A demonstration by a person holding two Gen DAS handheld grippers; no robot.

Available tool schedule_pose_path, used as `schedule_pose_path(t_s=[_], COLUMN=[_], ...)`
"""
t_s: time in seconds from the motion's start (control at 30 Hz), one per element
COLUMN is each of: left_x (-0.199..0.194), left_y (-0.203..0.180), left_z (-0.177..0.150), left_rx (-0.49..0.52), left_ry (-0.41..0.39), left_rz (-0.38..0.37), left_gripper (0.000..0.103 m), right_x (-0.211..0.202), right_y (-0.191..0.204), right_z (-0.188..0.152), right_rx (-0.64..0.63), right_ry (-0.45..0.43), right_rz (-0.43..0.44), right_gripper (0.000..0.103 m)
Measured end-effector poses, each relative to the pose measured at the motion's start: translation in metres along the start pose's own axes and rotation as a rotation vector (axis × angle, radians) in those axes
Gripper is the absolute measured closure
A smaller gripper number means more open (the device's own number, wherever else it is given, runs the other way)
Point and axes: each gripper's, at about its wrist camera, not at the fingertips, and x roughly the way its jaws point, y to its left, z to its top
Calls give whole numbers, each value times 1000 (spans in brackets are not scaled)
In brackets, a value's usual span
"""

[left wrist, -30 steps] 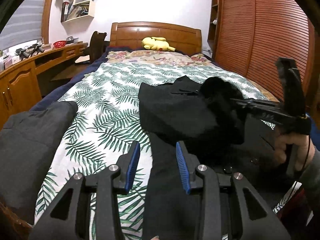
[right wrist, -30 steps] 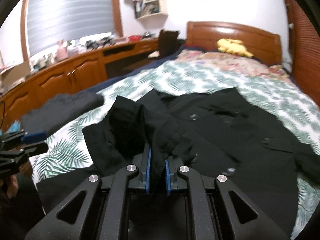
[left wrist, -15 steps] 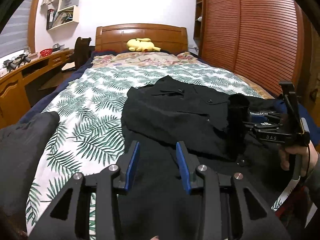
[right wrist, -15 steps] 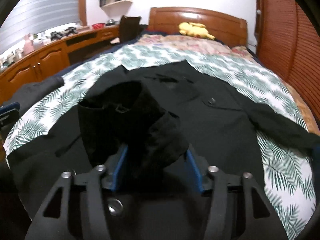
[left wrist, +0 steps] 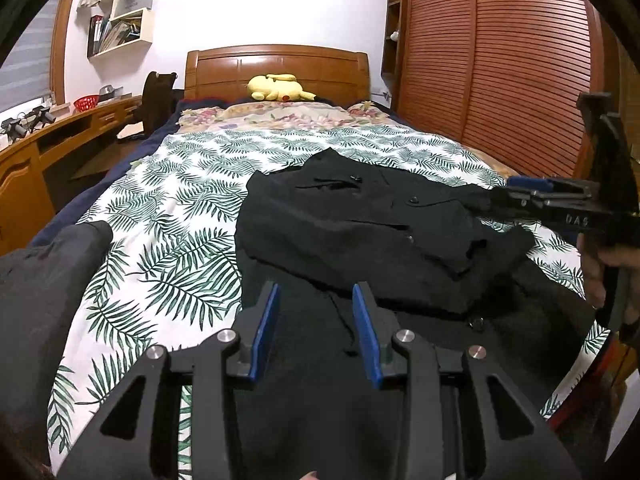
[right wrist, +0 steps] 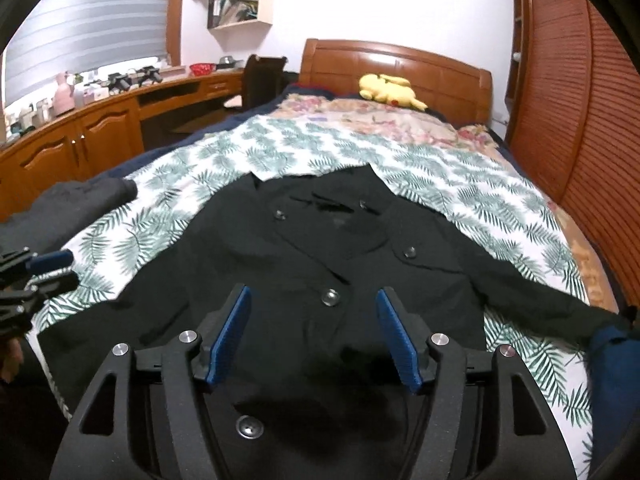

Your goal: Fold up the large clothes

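Black coat (right wrist: 340, 248) spread on the leaf-print bed (left wrist: 168, 216), both grippers empty above its near end.

A folded grey garment (left wrist: 44, 280) lies at the bed's left edge. The left gripper (left wrist: 316, 320) hovers over the coat's near hem, fingers partly apart with nothing between them. The right gripper (right wrist: 312, 332) has just been opening; its fingers stand wide and clear of the cloth, one sleeve stretching toward the bed's right edge.
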Motion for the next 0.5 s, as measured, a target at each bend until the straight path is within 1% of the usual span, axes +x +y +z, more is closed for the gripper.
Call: schedule_pose_path(t_s=[0.1,0.27,0.33,0.5], left_x=[-1,-2,-1,2], left_y=[0,-1,-4,-13], left_z=[-1,0,0,1], left_rx=[5,2,5,23], left_ry=[-1,-4,-3,5], left_rz=[-2,-11,-15,-30], left_gripper=[67,67,67,67], right_x=[-4,10,19,40], right_y=[3,4,-1,-25], right_z=[8,12,6,-26], right_rx=[-10,-41,-41,-17], right_ry=[-15,32,64,170], right_rz=[15,-1,-11,-34], right_gripper=[36,35,35,35])
